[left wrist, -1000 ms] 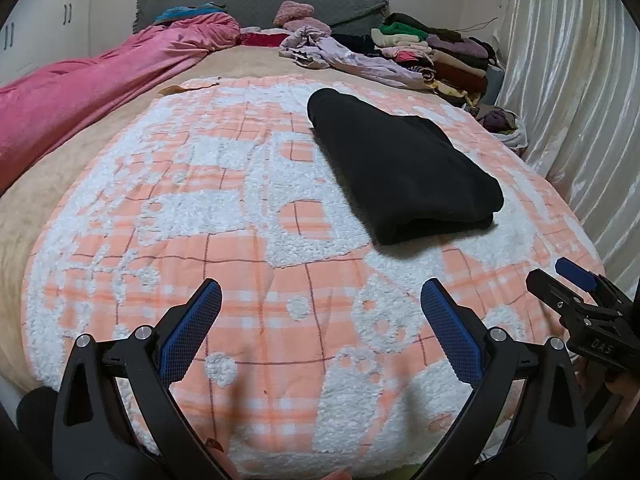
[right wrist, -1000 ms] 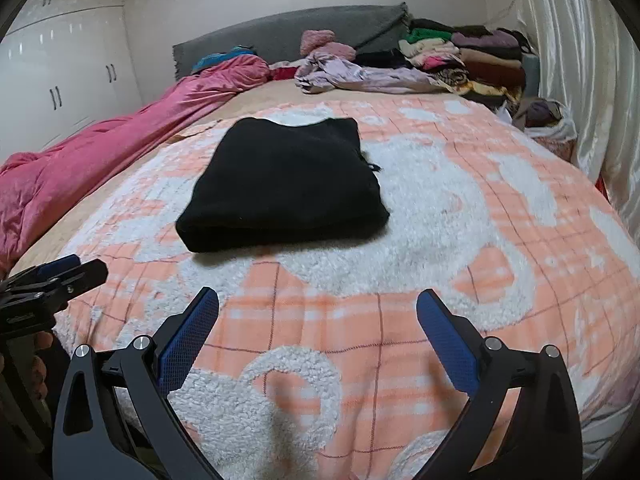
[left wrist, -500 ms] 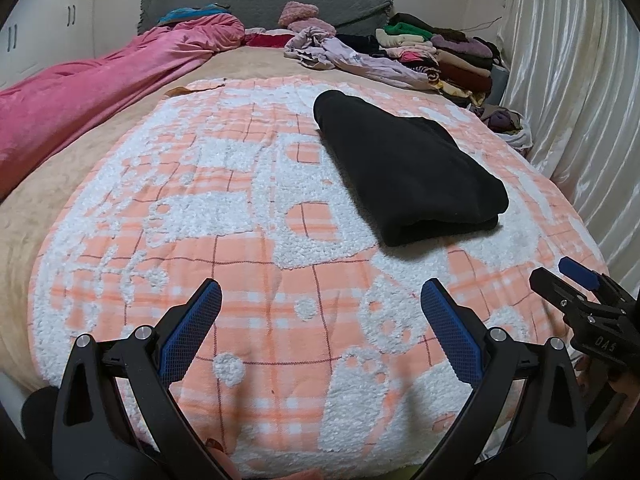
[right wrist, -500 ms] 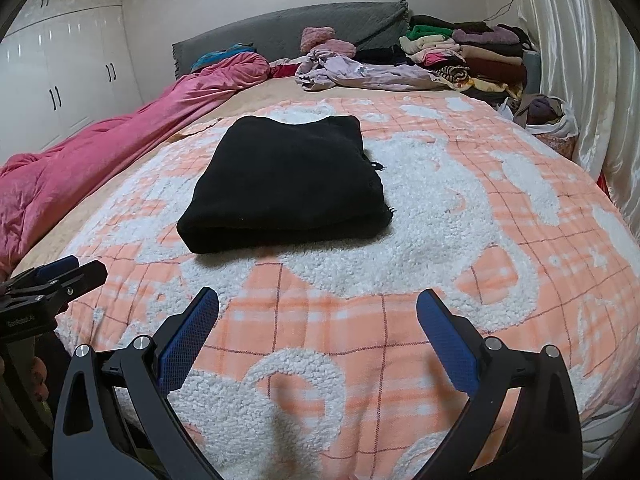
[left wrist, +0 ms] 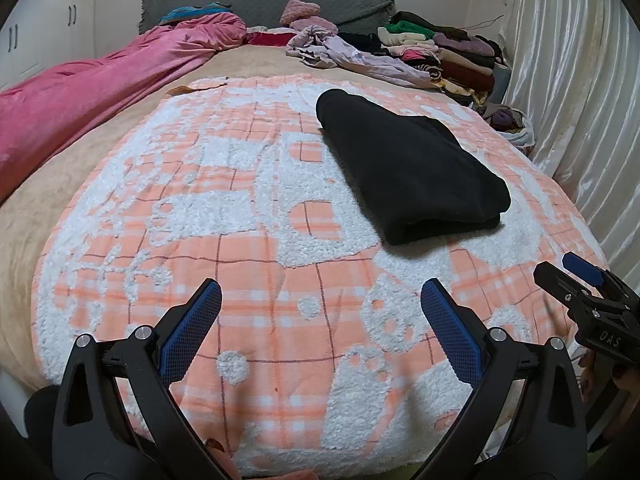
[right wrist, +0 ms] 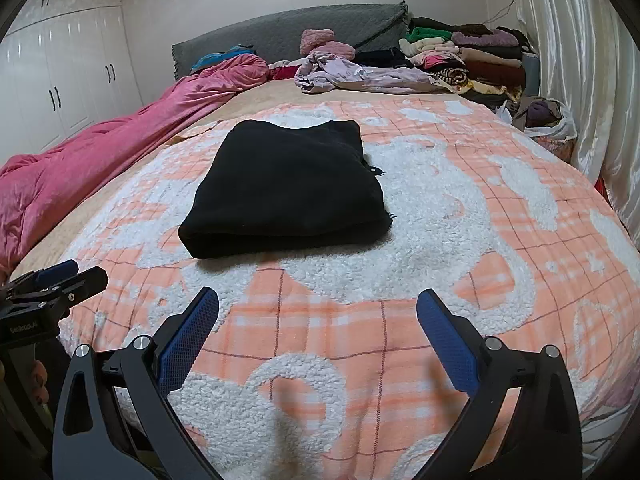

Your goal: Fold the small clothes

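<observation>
At the left edge of the left wrist view we see a pink quilt (left wrist: 92, 92) bunched along the side of the bed, which we judge was pushed aside to leave the middle free for folding. Low in that frame our left gripper (left wrist: 320, 320) hangs over the orange-and-white checked blanket (left wrist: 240, 240) with its blue pads spread wide, holding nothing. Right of centre lies the black garment (left wrist: 408, 168), folded into a thick rectangle and flat on the blanket, well apart from both tools; we take it as finished. In the upper right sits a pile of clothes (left wrist: 440, 52) against the headboard, likely stock for the next fold. At the far right edge we see our right gripper (left wrist: 580, 280) side-on.

In the right wrist view the right gripper (right wrist: 318, 316) is also spread and empty at the bottom of the frame, the black garment (right wrist: 288, 188) above it at centre.
</observation>
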The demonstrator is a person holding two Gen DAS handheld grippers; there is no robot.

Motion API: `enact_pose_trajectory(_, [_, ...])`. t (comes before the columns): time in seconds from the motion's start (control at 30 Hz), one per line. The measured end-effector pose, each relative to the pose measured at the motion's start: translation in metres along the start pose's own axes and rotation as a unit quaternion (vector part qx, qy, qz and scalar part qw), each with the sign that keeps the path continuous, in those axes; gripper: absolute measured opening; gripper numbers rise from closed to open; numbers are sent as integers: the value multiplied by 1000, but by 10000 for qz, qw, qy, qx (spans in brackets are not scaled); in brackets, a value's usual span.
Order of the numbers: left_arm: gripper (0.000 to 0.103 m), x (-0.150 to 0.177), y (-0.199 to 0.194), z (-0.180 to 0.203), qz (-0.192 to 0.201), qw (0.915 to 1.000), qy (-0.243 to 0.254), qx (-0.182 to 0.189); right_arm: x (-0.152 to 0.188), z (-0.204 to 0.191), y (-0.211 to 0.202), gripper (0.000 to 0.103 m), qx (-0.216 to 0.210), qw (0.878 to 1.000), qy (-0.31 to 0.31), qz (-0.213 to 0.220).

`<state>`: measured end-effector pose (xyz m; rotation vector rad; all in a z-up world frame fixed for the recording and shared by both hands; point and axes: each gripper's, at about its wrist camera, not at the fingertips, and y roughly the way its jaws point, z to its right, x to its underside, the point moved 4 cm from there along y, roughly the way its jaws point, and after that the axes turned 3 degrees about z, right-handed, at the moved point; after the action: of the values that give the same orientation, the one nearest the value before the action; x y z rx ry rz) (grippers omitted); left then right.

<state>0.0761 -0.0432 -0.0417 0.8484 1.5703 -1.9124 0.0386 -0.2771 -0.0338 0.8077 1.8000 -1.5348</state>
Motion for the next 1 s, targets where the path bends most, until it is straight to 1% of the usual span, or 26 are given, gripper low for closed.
enact_pose_trajectory(1.0, [93, 1, -2, -4, -13, 10000, -9, -46, -1, 2, -3, 99, 0, 10000, -27, 43])
